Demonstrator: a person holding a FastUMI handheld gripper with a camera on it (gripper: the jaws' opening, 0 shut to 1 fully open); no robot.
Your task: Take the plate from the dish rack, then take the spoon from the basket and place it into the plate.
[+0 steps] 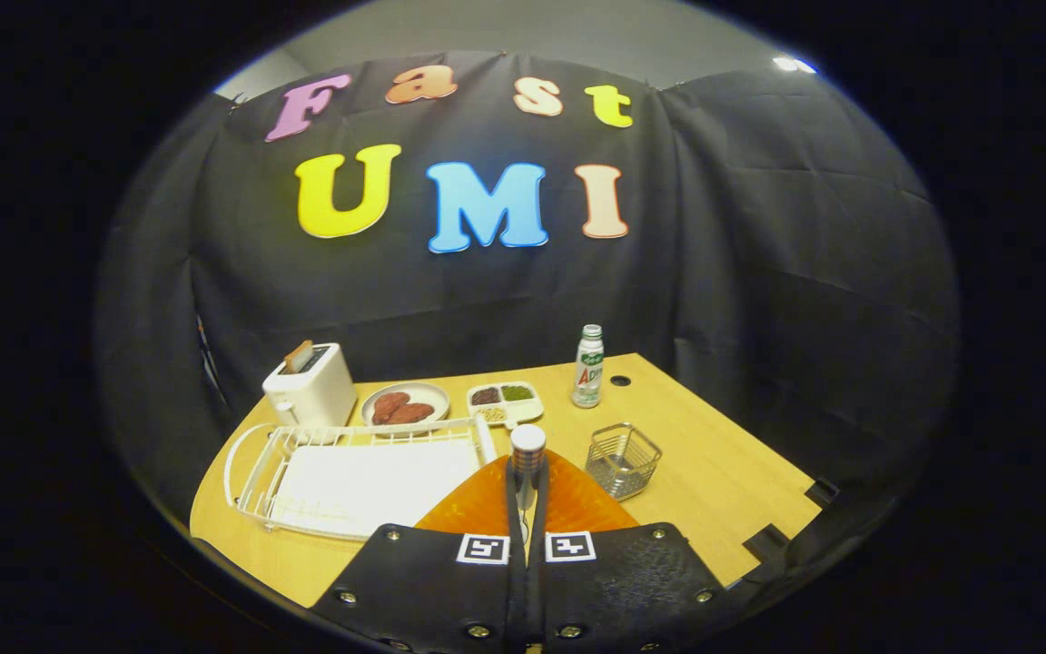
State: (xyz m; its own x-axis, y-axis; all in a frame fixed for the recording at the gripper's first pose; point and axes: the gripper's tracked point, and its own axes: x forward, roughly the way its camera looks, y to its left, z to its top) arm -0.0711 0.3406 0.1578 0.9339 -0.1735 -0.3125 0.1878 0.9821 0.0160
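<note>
The claw (527, 509) clamps the upright spoon (527, 454) above the orange plate (487, 504).

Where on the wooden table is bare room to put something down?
Bare wood lies right of the wire mesh basket and behind it, up to the drink bottle. The white dish rack side is crowded. The tool is shut on a silver-handled spoon.
</note>
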